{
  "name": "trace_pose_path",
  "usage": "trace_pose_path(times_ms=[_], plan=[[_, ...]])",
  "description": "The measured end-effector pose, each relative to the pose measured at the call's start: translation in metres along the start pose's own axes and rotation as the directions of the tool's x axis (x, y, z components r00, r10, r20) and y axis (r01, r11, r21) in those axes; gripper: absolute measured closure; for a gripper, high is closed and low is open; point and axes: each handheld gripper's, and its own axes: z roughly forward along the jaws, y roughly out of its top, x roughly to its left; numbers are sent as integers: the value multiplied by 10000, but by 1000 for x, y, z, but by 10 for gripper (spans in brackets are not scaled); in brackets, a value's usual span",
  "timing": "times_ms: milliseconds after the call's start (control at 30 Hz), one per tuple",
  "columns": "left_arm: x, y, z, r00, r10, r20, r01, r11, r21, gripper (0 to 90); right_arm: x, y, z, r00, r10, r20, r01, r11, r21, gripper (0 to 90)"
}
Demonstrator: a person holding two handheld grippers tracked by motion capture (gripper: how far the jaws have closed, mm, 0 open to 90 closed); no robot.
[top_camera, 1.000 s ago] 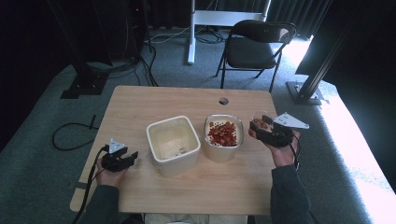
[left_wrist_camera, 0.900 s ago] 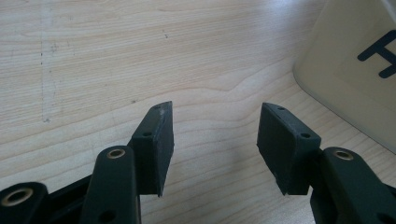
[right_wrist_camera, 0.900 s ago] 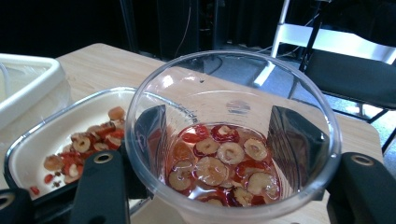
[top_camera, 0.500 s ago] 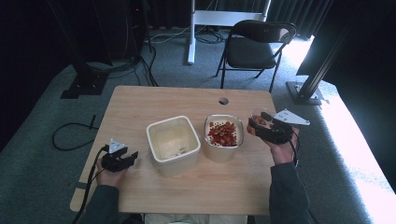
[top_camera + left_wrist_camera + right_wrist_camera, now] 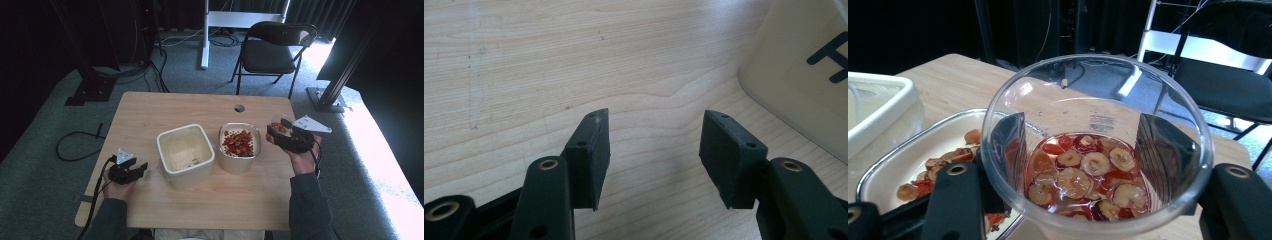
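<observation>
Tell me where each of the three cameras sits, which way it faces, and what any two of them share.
High view: above the near side, looking forward and down at the table; both forearms enter from below.
Left gripper view: on the left gripper, facing bare tabletop; jaws apart.
Right gripper view: on the right gripper, looking into the clear cup it clamps.
Shared: the dish of red slices appears in high and right gripper views.
</observation>
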Motion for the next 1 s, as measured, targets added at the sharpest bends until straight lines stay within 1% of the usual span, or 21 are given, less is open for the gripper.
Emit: trace_pose_path(times_ms=[33,167,233,267,300,500,633,667,733,767,800,867,900,933,967,1000], plan=[[0,0,0,10000,-45,-10,45,10000,-13,467,0,1,0,10000,-50,25,50,10000,16,371],[0,-1,-1,10000,-19,-34,19,10000,4,467,1,3,2,9998,-168,100,167,9998,74,370],[0,-1,-1,10000,-21,-45,21,10000,11,467,2,4,3,9993,-322,205,319,9994,158,370],[0,-1,-1,10000,-21,-47,22,10000,12,467,4,5,4,9983,-494,313,486,9985,240,369],[0,-1,-1,10000,-14,-54,14,10000,10,467,4,5,4,9983,-494,313,486,9985,240,369],[0,-1,-1,10000,18,-51,-18,10000,19,467,9,10,5,9929,-983,666,954,9944,462,369],[0,-1,-1,10000,35,-64,-35,10000,26,467,12,13,7,9862,-1385,905,1331,9891,632,369],[0,-1,-1,10000,19,-73,-19,10000,43,467,14,15,7,9819,-1590,1029,1519,9857,737,369],[0,-1,-1,10000,21,-72,-21,10000,43,467,16,17,8,9764,-1826,1150,1735,9812,847,369],[0,-1,-1,10000,21,-74,-21,10000,36,467,16,17,8,9764,-1826,1150,1735,9812,847,369],[0,-1,-1,10000,25,-67,-24,10000,53,467,18,18,9,9704,-2059,1260,1948,9763,945,368],[0,-1,-1,10000,13,-66,-13,10000,61,467,21,20,10,9630,-2323,1362,2193,9701,1041,367],[0,-1,-1,10000,18,-70,-18,10000,61,467,21,20,10,9630,-2323,1362,2193,9701,1041,367],[0,-1,-1,10000,19,-71,-18,10000,61,467,22,21,10,9588,-2461,1421,2318,9665,1099,367],[0,-1,-1,10000,19,-71,-18,10000,61,467,22,21,10,9588,-2461,1421,2318,9665,1099,367],[0,-1,-1,10000,33,-73,-33,10000,62,467,23,21,11,9551,-2576,1466,2426,9636,1124,367]])
